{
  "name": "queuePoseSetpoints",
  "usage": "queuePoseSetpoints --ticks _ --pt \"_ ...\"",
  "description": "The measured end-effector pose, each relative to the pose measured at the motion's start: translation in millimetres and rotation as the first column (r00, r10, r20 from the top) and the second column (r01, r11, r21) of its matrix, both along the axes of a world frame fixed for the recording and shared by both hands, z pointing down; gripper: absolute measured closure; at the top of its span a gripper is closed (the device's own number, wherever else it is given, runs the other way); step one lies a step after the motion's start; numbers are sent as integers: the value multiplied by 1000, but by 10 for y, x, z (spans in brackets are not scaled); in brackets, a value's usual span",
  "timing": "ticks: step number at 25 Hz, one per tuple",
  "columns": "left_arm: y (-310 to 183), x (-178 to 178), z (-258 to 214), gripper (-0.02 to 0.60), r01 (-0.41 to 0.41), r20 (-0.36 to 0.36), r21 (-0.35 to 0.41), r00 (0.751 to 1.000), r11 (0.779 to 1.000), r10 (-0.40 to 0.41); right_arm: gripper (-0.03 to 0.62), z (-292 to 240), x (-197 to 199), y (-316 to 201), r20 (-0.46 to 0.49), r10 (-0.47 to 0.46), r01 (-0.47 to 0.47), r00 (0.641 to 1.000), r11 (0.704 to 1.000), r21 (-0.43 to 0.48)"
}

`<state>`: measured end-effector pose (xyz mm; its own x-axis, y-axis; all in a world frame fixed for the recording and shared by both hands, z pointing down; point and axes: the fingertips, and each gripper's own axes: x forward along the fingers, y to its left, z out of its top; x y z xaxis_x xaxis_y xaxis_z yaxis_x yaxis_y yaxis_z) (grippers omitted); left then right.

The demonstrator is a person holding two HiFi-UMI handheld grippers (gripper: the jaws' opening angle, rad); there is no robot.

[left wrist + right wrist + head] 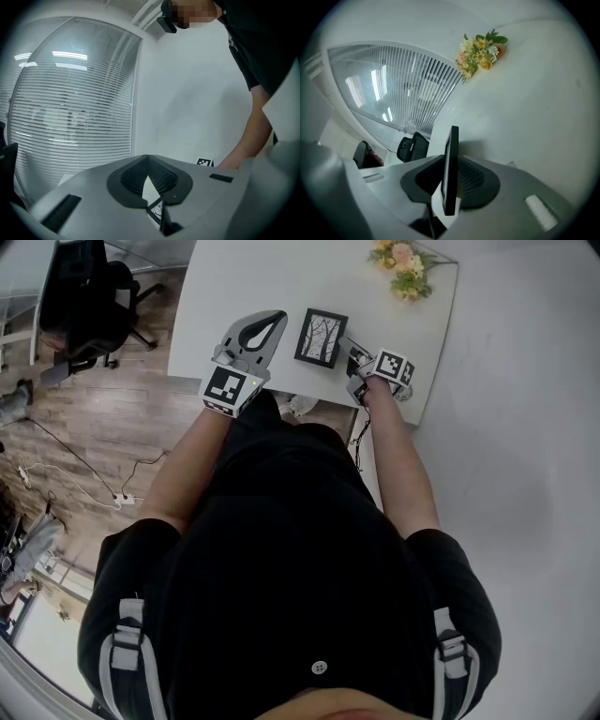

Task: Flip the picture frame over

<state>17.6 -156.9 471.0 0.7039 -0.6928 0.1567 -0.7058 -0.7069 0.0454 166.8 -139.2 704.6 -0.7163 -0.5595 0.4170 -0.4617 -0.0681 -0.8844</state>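
Quick status from my end. The picture frame [322,337] sits near the front edge of the white table [234,277], just above the middle of the head view. Its tree picture faces up toward the camera, so it's not flipped yet.

The right gripper [352,345] is at the frame's right edge, in the upper right-of-centre part of that view. In the right gripper view the frame shows edge-on, a thin dark slab standing dead centre between the two dark pads. As far as I can see the claw is clamped on it, the left pad right up against it and the ribbed pad behind its other face.

The left gripper [277,319] is just left of the frame, near it but not touching. Its own view shows the claw with its tips together and nothing in it. A sliver of table and a corner of the frame peek through the gap below the tips.

Other stuff: a little bunch of flowers [403,261] lies at the top right of the table, well apart from the frame. A black office chair [89,296] stands on the wood floor in the upper left.
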Motion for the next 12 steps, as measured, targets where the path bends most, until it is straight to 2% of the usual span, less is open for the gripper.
queuePoseSetpoints --ticks 2,3,6,8,12 --pt "32 -29 4 575 -2 3 -5 1000 1000 2 496 57 72 6 -136 -18 21 991 1000 14" --pt "44 -38 -1 575 -3 1 -9 1000 1000 3 478 79 132 5 -229 -30 36 973 999 26" --pt "66 -40 -30 574 -3 -10 -18 1000 1000 3 471 57 267 -7 -473 -78 126 878 989 70" --pt "88 -27 -47 575 -11 -9 -20 1000 1000 11 471 -42 265 -19 -546 -98 188 832 976 112" --pt "137 5 -77 574 -35 3 -40 999 999 35 471 -405 140 -24 -593 -102 285 799 932 224"
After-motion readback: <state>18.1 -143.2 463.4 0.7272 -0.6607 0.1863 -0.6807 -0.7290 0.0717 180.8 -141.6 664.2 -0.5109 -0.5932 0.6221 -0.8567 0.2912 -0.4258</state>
